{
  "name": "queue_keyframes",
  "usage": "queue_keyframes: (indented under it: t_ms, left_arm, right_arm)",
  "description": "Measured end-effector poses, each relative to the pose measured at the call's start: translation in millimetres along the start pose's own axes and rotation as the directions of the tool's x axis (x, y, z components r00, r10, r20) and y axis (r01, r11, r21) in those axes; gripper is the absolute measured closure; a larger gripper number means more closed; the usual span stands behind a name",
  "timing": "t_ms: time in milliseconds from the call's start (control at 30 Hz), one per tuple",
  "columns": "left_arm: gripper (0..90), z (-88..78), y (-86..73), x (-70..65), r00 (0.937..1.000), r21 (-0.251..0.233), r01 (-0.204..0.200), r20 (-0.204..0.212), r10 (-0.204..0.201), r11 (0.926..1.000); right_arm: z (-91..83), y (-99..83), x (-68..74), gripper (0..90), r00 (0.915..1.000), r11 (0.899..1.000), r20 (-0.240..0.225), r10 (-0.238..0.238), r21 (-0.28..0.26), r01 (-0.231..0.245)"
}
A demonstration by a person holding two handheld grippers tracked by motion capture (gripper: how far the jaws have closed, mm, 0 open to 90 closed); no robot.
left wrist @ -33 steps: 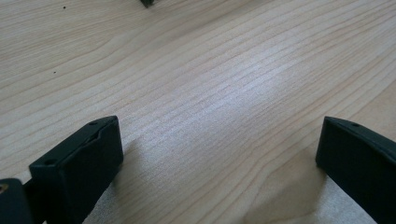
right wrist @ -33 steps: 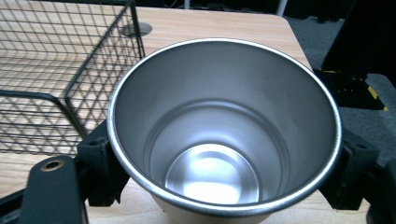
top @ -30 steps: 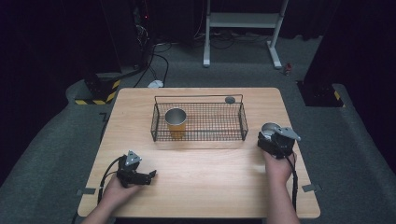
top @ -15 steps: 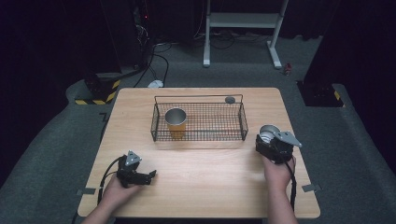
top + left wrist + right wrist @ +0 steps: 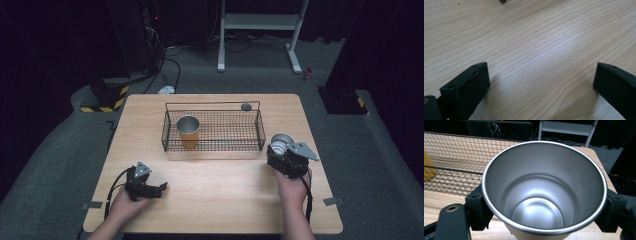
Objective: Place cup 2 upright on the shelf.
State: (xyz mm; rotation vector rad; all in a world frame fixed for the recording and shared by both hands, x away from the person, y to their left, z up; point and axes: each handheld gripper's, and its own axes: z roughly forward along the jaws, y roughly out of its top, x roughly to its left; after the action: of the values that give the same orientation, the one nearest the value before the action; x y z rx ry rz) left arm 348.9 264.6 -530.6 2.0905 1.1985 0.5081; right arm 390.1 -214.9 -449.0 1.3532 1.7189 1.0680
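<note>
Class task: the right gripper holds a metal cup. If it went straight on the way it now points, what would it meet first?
Probably the wire basket, whose near right end lies just ahead of the right gripper and its cup; depth is unclear.

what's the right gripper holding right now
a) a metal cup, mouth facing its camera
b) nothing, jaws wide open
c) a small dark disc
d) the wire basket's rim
a, the right gripper has a jaw on each side of the metal cup, whose open mouth and shiny inside face the right gripper view, with the wire basket behind it.
</note>
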Motion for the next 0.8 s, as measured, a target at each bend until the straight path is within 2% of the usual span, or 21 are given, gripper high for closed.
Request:
queue_keyframes:
  t_ms: [500,800]
  left_arm:
    - [1.1,0.0,0.0,0.0,1.0000,0.000,0.000,0.000,0.000,1.0000]
    - [1.1,0.0,0.0,0.0,1.0000,0.000,0.000,0.000,0.000,1.0000]
  right_arm:
    - [-1.9,18.9,27.4,18.3,0.9976,0.999,-0.066,-0.020,-0.031,0.018]
    - [2.0,34.0,39.9,18.3,0.9956,0.998,-0.086,-0.037,-0.043,0.033]
